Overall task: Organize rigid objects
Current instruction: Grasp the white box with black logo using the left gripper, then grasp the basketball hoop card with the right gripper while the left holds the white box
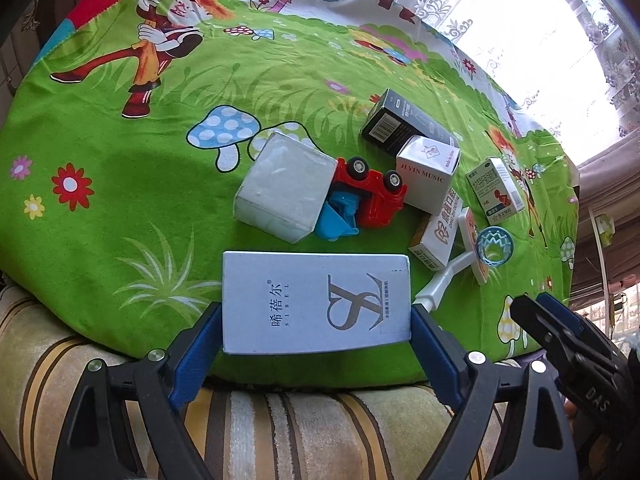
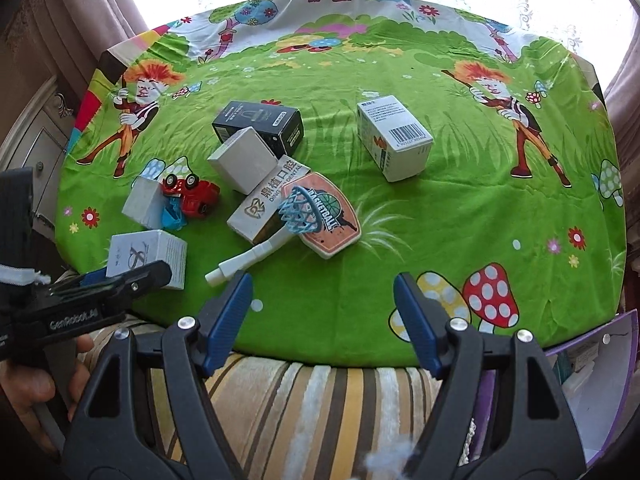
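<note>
Left gripper [image 1: 316,320] clamps a pale blue SIBEL box [image 1: 316,300]; right gripper [image 2: 322,312] gapes empty

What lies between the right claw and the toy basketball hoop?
Nothing visible. Only bare green cloth lies between the open right claw and the toy basketball hoop; its white handle ends beside the claw's left finger.
</note>
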Available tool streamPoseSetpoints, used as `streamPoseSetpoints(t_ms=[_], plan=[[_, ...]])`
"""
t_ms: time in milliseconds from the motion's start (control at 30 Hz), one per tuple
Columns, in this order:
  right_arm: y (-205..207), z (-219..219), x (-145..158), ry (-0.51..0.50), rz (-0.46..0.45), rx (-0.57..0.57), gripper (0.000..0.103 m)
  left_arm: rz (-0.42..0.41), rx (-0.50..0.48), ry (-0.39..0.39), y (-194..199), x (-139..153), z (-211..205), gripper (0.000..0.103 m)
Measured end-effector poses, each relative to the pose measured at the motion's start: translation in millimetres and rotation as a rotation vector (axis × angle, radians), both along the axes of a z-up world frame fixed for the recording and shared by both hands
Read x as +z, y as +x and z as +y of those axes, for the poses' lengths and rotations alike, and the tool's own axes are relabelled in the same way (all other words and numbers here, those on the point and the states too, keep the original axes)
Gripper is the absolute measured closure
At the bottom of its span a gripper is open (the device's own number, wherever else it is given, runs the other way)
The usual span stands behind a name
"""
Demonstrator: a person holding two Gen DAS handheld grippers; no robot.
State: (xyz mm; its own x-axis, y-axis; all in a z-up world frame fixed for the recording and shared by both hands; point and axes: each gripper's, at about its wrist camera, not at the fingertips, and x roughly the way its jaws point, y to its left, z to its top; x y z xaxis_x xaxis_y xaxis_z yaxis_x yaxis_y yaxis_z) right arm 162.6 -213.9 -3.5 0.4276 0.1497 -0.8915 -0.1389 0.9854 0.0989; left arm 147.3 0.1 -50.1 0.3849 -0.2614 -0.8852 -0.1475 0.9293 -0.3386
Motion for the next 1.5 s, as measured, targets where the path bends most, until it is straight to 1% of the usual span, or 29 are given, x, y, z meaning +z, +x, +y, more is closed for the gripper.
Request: streamPoseSetpoints(t_ms=[233, 367, 467, 567, 633, 667, 700, 767, 1067, 1267, 1500], plan=[[32, 5, -19, -0.008, 0.023, 0.011, 0.027, -0.024, 0.01, -0.032, -7, 1, 6, 0.013], [48, 2, -30, 0.03, 0.05, 0.001, 0.027, -0.038, 0.02, -0.028, -9, 2, 5, 0.013], [57, 4, -36, 0.013, 0.059, 0.008, 0.027, -0.039, 0.02, -0.027, -8, 2, 3, 0.013], [63, 3, -42, 0.023, 0.077, 0.008, 0.027, -0.037, 0.021, -0.026, -8, 1, 2, 0.013], [66, 3, -45, 0.023, 0.087, 0.009, 0.032, -0.037, 0.022, -0.025, -8, 1, 2, 0.013], [67, 4, -44, 0.007, 0.077, 0.008, 0.038, -0.038, 0.023, -0.025, -8, 1, 2, 0.013], [67, 4, -44, 0.001, 0.075, 0.01, 0.042, -0.038, 0.024, -0.025, -8, 1, 2, 0.013], [68, 5, -44, 0.002, 0.072, 0.012, 0.042, -0.04, 0.027, -0.026, -8, 1, 2, 0.013], [53, -13, -36, 0.027, 0.06, -0.04, 0.042, -0.048, 0.025, -0.03, -9, 3, 1, 0.013], [34, -17, -19, 0.022, 0.011, -0.042, 0.042, -0.071, 0.032, -0.026, -16, 11, 0, 0.013], [4, -25, 2, 0.038, -0.035, -0.052, 0.042, -0.093, 0.016, -0.022, -24, 22, -9, 0.013]])
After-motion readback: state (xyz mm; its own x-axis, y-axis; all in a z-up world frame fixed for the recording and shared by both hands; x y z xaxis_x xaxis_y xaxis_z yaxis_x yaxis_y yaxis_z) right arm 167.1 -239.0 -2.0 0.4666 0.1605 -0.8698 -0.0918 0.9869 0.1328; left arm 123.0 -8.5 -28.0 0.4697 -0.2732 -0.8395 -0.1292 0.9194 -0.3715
